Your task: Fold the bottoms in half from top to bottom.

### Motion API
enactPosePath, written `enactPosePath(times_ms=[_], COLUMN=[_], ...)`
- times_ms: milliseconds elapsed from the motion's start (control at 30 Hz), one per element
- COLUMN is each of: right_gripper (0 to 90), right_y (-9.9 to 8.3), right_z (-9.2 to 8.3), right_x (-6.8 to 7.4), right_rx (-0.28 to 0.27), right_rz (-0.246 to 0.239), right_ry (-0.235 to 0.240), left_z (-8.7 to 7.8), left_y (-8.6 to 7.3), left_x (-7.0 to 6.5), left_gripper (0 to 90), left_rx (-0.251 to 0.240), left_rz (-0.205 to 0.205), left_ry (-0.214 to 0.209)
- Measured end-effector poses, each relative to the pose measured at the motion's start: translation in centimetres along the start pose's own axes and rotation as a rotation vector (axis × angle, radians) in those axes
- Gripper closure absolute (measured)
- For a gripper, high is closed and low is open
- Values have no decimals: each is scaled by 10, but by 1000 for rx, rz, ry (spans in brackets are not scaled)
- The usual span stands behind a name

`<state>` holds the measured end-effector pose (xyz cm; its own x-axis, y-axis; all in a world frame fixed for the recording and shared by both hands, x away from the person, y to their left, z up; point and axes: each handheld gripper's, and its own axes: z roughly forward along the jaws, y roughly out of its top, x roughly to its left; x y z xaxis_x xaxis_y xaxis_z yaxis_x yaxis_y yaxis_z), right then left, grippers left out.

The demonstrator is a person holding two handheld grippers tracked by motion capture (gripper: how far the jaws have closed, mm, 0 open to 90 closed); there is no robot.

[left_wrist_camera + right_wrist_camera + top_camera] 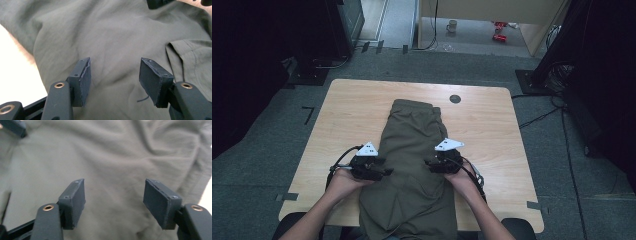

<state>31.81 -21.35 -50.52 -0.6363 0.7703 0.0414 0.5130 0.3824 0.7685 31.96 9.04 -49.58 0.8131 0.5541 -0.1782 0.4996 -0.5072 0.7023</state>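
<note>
Dim room — soft, slightly blurred close-ups.

Beyond my wooden table (352, 115) I note a white mug (452, 26) and red objects (499, 31) on the floor; dark grommet (455, 98) near the table's far edge.

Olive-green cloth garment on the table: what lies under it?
The olive-green cloth garment lies on the light wooden table, its near end hanging over the front edge. Anything else beneath is covered.

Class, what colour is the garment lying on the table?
Olive green garment, plain; clearest in the high view.
</note>
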Motion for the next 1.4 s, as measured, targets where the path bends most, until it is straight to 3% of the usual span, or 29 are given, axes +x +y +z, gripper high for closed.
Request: enactPosePath(times_ms=[133, 233, 300, 467, 767, 1267, 1400], right_gripper=[337, 351, 365, 360, 374, 345, 309], right_y=[6, 9, 14, 17, 26, 41, 45], right_z=[0, 0, 3, 6, 14, 43, 50], right_x=[-9, -13, -19, -28, -45, -75, -85], right_rx=[-4, -20, -29, -32, -41, -21, -5], right_rz=[31, 22, 27, 35, 49, 116, 140], right_ry=[-8, -27, -41, -72, -113, -122, -118], left_z=[2, 3, 2, 5, 14, 37, 43], left_y=[8, 11, 13, 21, 40, 60, 65], left_x=[9, 15, 23, 35, 50, 91, 104], left_gripper=[430, 429, 440, 440, 433, 447, 446], left_rx=[-20, -22, -38, -41, -59, -57, -54], left_rz=[-6, -10, -43, -82, -68, -105, -132], left_ry=[15, 19, 22, 40, 70, 94, 94])
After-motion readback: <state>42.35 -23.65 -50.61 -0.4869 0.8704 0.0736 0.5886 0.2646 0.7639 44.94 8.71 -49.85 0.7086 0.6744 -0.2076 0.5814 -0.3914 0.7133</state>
